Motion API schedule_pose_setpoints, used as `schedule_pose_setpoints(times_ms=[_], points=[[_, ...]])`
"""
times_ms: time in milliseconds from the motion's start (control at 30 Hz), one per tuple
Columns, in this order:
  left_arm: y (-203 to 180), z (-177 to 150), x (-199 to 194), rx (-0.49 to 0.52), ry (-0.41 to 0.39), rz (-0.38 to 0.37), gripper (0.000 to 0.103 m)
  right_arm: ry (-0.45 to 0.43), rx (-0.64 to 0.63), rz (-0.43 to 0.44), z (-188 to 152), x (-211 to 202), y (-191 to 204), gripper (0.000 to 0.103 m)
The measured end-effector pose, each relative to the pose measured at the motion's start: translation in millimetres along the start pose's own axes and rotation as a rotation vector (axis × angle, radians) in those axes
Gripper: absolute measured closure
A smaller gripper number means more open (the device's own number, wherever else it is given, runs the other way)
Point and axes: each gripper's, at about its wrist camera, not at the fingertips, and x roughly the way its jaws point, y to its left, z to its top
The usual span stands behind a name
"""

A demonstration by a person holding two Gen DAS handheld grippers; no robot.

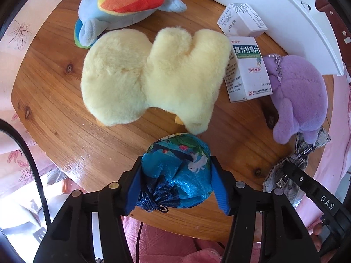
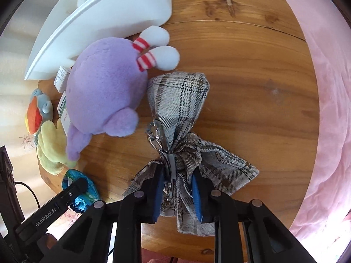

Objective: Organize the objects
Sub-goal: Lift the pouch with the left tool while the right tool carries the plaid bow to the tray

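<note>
My left hand-held gripper (image 1: pixel 176 182) is clamped on the blue printed drawstring pouch (image 1: pixel 177 171), which sits near the front edge of the round wooden counter (image 1: pixel 54 118), just short of the yellow plush (image 1: pixel 153 76). My right hand-held gripper (image 2: pixel 177 188) is closed on the gathered neck of the grey plaid pouch (image 2: pixel 182 118), its metal clasp (image 2: pixel 158 135) lying between the blue pads, also close to the near rim. To the right of that pouch the wood is bare out to the curved edge, with pink fabric (image 2: pixel 329 87) beyond; to the left the purple plush (image 2: pixel 105 87) touches the pouch. Behind it the white tray (image 2: pixel 109 17) crowds the far side. The medicine box (image 1: pixel 248 70) reads "复方甘草片"; its smaller print is too fine to read. A second white box (image 1: pixel 241 19) stands behind it. The rainbow plush (image 1: pixel 122 6) is cut off at the top. One gripper body reads "GenRobot.AI", the other "DAS".
</note>
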Motion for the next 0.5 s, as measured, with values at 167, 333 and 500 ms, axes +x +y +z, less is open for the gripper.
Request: schedule_pose_setpoints(times_ms=[167,333,500], points=[[4,-6,-1,0.038,0.015,0.025,0.044,0.009,0.057,0.019,-3,-2,-12,0.080],[12,-12,-5,0.061,0.026,0.033,0.045,-0.006,0.114,0.026,-5,-10,-26,0.080],[24,-18,-15,0.071,0.028,0.061,0.045,-0.054,0.175,0.039,-1,-27,-39,0.080]])
